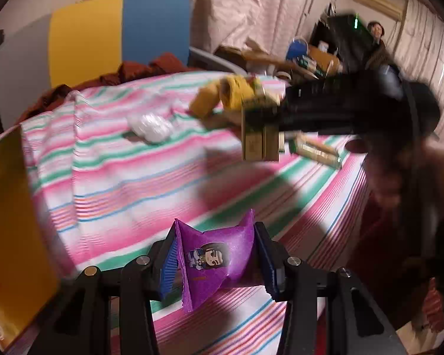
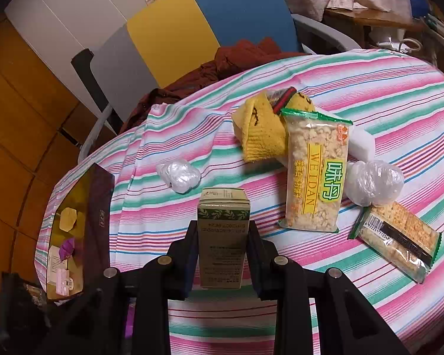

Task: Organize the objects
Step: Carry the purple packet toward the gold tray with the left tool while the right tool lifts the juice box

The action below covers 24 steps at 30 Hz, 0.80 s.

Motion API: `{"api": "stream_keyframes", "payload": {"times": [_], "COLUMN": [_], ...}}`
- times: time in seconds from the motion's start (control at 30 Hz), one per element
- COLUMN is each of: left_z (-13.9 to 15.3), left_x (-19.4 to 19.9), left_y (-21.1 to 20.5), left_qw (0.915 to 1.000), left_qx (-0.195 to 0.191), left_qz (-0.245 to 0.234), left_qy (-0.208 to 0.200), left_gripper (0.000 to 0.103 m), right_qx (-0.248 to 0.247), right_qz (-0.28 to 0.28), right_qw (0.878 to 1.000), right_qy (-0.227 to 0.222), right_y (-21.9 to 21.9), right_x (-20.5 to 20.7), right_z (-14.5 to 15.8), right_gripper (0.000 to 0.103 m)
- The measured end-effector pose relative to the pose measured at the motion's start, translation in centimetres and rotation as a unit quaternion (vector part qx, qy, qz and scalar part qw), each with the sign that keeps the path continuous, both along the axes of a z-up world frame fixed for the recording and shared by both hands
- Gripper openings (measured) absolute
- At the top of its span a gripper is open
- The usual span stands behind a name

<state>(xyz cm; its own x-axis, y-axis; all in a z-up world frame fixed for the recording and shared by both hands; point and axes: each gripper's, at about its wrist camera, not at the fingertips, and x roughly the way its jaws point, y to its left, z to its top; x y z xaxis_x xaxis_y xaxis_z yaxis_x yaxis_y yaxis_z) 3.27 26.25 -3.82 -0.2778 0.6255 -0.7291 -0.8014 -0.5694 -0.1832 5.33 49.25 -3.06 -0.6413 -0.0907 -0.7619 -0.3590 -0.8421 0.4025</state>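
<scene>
My left gripper (image 1: pixel 215 236) is shut on a purple snack packet (image 1: pixel 213 261) with a cartoon figure, held above the striped tablecloth (image 1: pixel 127 177). Between the black fingers of my right gripper (image 2: pixel 223 227) an olive-green carton (image 2: pixel 222 207) stands upright. In the left wrist view, blurred, the same carton (image 1: pixel 260 139) hangs from the right gripper (image 1: pixel 281 115) over the far side of the table. A dark box with a yellow inside (image 2: pixel 99 207) sits at the table's left edge. It holds a yellow piece, a purple packet (image 2: pixel 66 248) and a pink clip (image 2: pixel 62 284).
On the cloth lie a yellow knit item (image 2: pixel 260 130), a WEIDAN snack bag (image 2: pixel 316 174), a cracker pack (image 2: pixel 399 239), two crumpled plastic wads (image 2: pixel 179 176) (image 2: pixel 373 182) and a white block (image 2: pixel 364 145). A yellow-and-blue chair (image 2: pixel 192 26) with a rust-red garment stands behind. A person (image 1: pixel 376 29) sits far back.
</scene>
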Motion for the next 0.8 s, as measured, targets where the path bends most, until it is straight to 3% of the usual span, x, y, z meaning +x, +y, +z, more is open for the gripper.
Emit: {"api": "stream_keyframes", "payload": {"times": [0.17,0.37,0.53,0.8], "left_z": [2.7,4.9,5.9,5.9], "left_x": [-1.2,-4.7,-8.4,-14.0], "left_y": [-3.3,-8.9,-14.5,-21.8], "left_qw": [0.9985,0.9885,0.9718,0.9419], "left_qx": [0.03,0.051,0.055,0.008], "left_qz": [0.046,0.142,0.227,0.33], "left_qy": [0.007,0.015,0.029,0.06], "left_gripper": [0.047,0.048,0.048,0.05], "right_qx": [0.001,0.025,0.028,0.013], "right_qz": [0.008,0.035,0.071,0.184], "right_qw": [1.0,0.999,0.997,0.981], "right_qy": [0.008,0.001,0.018,0.064], "right_y": [-0.5,-2.3,-5.5,-16.0], "right_x": [-0.2,-0.5,-0.6,-4.4], "right_z": [0.1,0.5,2.3,5.6], "right_gripper": [0.03,0.03,0.03,0.03]}}
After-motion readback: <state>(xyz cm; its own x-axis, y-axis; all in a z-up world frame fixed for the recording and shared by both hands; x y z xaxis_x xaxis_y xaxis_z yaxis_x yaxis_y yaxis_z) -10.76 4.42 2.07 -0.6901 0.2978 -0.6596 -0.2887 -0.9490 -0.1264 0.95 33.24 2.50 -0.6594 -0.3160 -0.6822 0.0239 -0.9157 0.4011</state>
